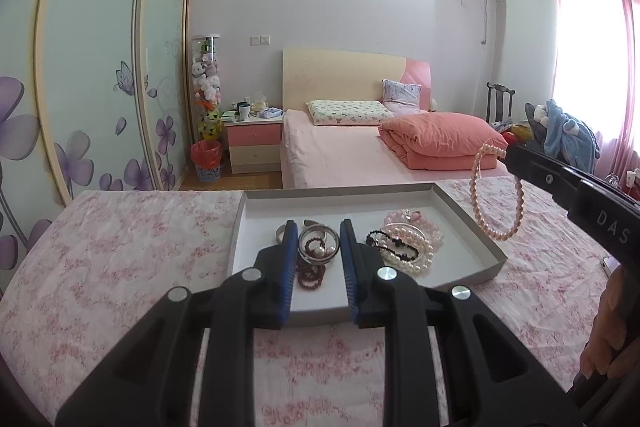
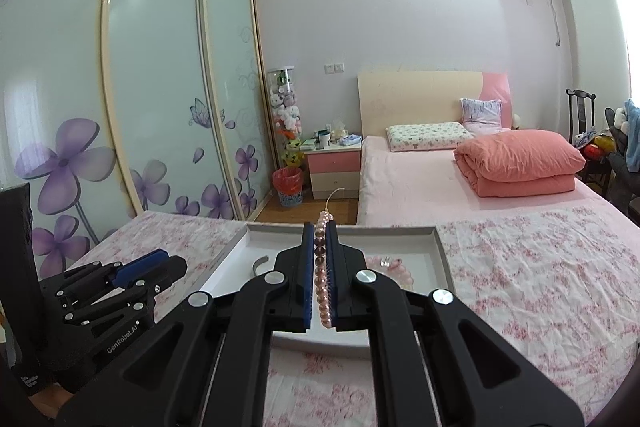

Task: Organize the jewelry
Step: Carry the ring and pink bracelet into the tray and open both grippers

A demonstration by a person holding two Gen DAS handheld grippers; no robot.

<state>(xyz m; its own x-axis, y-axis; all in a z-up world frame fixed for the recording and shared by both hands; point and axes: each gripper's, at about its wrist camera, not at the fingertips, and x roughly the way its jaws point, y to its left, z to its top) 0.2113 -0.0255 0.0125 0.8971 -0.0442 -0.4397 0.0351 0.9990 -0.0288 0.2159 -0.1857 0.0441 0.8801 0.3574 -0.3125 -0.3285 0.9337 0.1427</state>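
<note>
Clearly the right gripper (image 2: 319, 267) is clamped on a pink pearl bracelet (image 1: 496, 193), whose beads run lengthwise between the blue pads while the loop hangs free above the tray's (image 1: 472, 223) right side. That tray lies below and ahead of it, on the floral cloth (image 1: 120, 259). Over the tray's near edge, the left gripper (image 1: 319, 239) has its jaws slightly parted around a silver bangle (image 1: 318, 245); contact I cannot tell. Remaining jewelry, white pearls (image 1: 416, 251) and dark beads (image 1: 310, 273), sits nearer the left gripper.
</note>
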